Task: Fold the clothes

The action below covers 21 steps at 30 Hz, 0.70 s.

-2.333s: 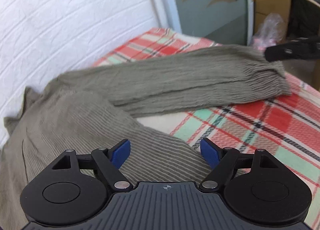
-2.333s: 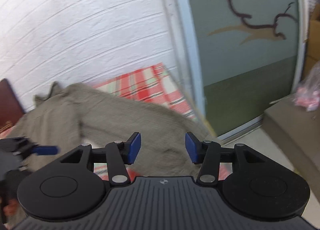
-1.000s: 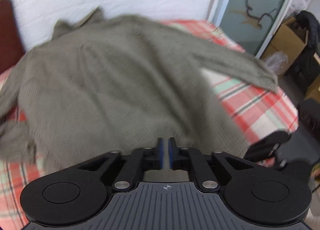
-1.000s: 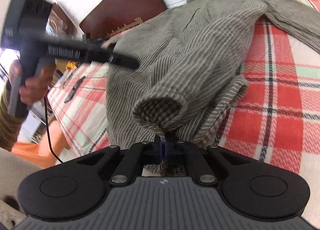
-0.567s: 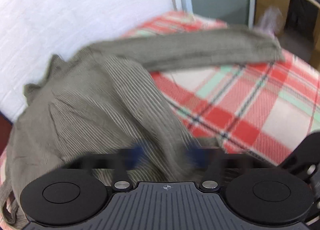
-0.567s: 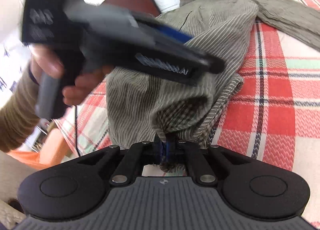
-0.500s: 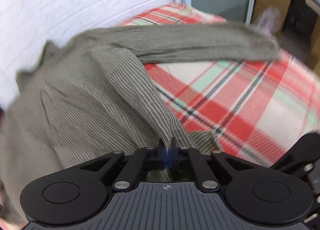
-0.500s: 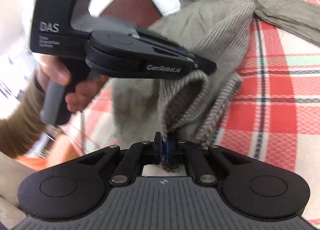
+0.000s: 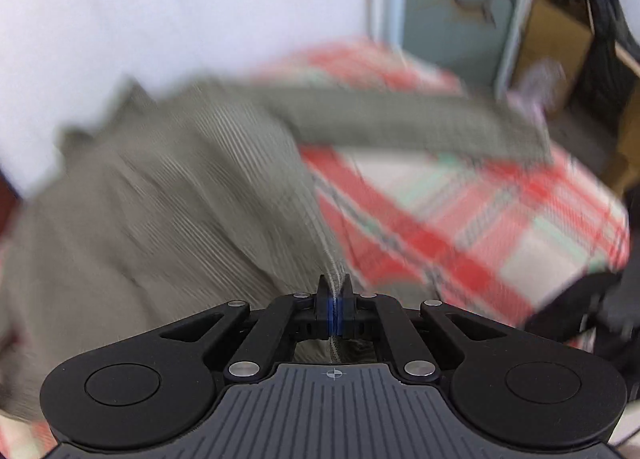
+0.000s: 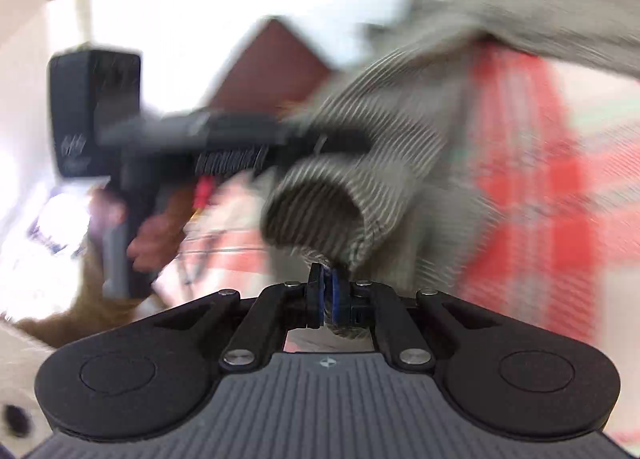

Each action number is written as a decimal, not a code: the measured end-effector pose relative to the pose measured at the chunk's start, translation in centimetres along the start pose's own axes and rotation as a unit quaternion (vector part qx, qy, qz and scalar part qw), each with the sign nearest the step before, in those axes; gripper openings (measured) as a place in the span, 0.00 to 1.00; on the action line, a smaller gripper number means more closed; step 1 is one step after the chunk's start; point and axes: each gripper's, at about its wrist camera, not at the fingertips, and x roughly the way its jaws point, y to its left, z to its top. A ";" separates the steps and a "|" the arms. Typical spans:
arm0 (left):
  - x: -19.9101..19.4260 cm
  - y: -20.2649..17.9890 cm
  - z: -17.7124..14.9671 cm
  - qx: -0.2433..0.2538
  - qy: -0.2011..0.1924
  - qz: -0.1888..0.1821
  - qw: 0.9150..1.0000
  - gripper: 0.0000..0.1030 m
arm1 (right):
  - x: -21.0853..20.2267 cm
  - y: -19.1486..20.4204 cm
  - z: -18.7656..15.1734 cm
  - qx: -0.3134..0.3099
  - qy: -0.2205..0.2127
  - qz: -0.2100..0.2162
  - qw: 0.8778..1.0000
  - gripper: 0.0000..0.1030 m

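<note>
No readable text; marking on left hand-held gripper (image 10: 224,147) blurred.

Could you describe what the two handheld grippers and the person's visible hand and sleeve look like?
Both the left gripper and the right gripper are matte black, with a ribbed grey body, round side discs, silver pivot screws and blue finger pads. The bare hand grips a black pistol-style handle below blurred white lettering; a brown sleeve follows.

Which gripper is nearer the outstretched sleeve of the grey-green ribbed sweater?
Neither is clearly nearer. Left gripper and right gripper both clamp the grey-green ribbed sweater at its near edge; the outstretched sleeve lies far beyond both on the red plaid cover.
</note>
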 end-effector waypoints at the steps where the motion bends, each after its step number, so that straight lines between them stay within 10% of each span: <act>1: 1.4 -0.4 -0.5 0.003 0.017 -0.003 1.000 0.08 | -0.4 -1.0 -0.4 0.018 0.002 -0.023 1.000 0.06; 4: 3.5 -1.5 -1.6 0.015 0.023 0.008 1.000 0.21 | -1.7 -2.6 -1.7 0.055 -0.001 -0.050 0.997 0.06; 6: 2.8 -1.0 -1.5 0.006 0.016 0.001 1.000 0.27 | -2.7 -2.7 -2.2 0.061 -0.003 -0.063 0.996 0.23; 9: 1.1 0.9 -1.7 -0.030 0.005 -0.022 0.999 0.61 | -4.5 -2.3 -2.0 0.041 -0.021 -0.085 0.995 0.40; 21: -8.8 9.5 -8.8 -0.163 -0.068 0.063 0.982 0.78 | -5.0 -0.1 3.1 -0.034 -0.069 -0.108 0.991 0.43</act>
